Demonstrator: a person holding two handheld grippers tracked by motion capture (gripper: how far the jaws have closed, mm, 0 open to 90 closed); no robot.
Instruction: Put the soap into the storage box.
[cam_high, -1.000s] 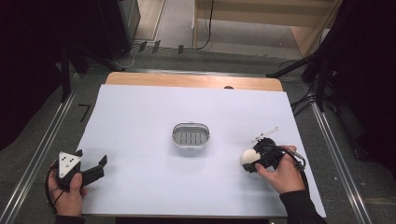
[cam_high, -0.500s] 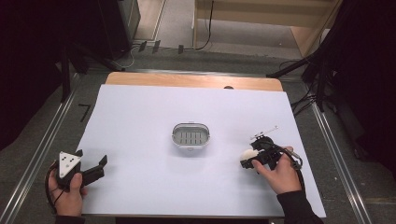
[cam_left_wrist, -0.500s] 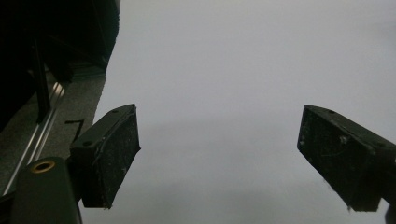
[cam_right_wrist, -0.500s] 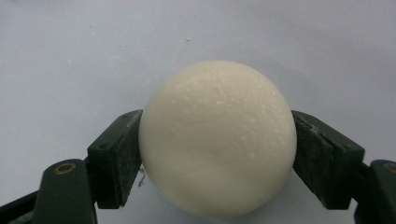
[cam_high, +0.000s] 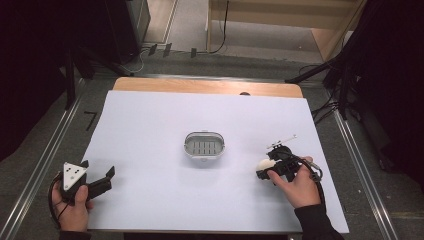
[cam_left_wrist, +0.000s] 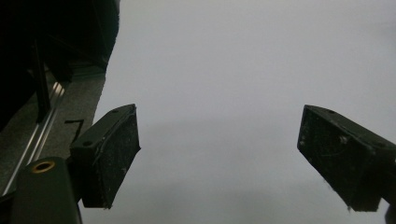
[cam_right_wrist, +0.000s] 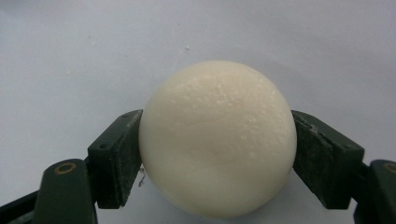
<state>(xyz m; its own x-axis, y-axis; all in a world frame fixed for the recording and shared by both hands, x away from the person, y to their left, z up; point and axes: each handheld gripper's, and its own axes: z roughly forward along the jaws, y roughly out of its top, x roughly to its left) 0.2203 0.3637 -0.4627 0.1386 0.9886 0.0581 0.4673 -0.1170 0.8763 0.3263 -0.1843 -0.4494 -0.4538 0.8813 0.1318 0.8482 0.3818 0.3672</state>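
The right gripper (cam_right_wrist: 217, 154) has its two black jaws pressed against the sides of a smooth, cream-white round ball (cam_right_wrist: 217, 138), one jaw on each flank, so the ball sits clamped between them. In the high view this right gripper (cam_high: 266, 170) lies low over the right part of the table, with the cream-white ball (cam_high: 264, 163) at its tip, pointing left toward the middle. The person's right hand (cam_high: 297, 186) wraps the gripper's body from behind, and a dark sleeve comes in from the bottom edge. A thin silvery rod sticks out just beyond the gripper, on its far side.

The left gripper (cam_left_wrist: 219, 163) has its jaws spread wide, with nothing but bare white surface between them. In the high view the left gripper (cam_high: 109, 176) rests at the near left corner of the table, held by the left hand (cam_high: 72, 207), its grey three-cornered plate on top.

Between the two grippers, near the middle of the white-covered table (cam_high: 150, 130), sits a small oval metal basket (cam_high: 204, 145) with a slotted bottom. It stands well apart from the ball and both grippers.
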